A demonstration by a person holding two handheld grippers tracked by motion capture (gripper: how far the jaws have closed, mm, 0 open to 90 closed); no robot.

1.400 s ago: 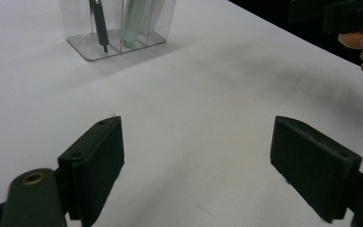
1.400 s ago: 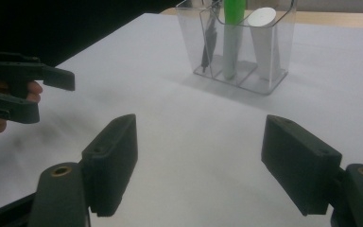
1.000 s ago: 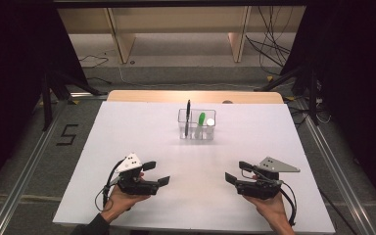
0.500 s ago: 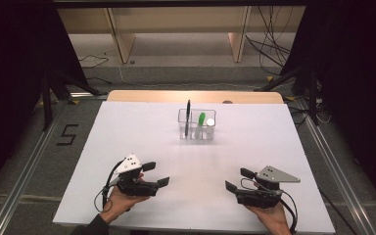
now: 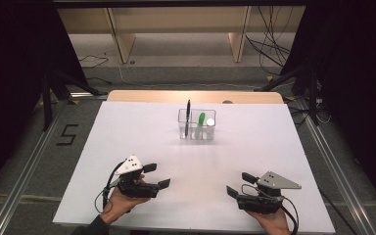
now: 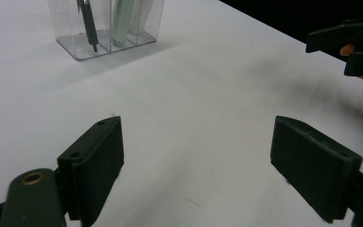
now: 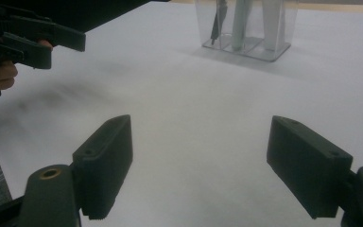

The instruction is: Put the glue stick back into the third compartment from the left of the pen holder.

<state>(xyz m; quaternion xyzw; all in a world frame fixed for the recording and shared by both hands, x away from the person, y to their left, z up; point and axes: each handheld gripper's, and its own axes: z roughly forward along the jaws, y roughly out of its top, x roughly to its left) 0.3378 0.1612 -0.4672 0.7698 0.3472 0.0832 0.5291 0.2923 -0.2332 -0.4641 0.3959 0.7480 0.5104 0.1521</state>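
High view: the white worktop (image 5: 127, 132) takes up most of the scene, with a bare wooden edge along its far side and grey floor around it. Toward the far middle of the worktop stands a clear plastic organizer (image 5: 197, 125) divided into compartments, upright and well apart from both hands. In its left compartment a black pen (image 5: 188, 113) stands on end, rising above the rim; in the next one a green-capped marker (image 5: 201, 121) leans slightly, and just beside it, to the right, stands a white-capped marker (image 5: 210, 125).

Near the front edge, the left hand-held gripper (image 5: 155, 176) sits in the person's hand at the left, its jaws spread wide and pointing right, with nothing between them. The right hand-held gripper (image 5: 240, 185) is at the front right, a grey three-cornered plate on top, its jaws likewise parted and empty, pointing left. The two are apart from each other, with bare worktop between.

Left gripper view — both black jaws stand wide over plain white surface, the organizer far ahead at upper left and the other gripper at the upper right edge. Right gripper view shows the same wide gap, the organizer ahead at upper right.
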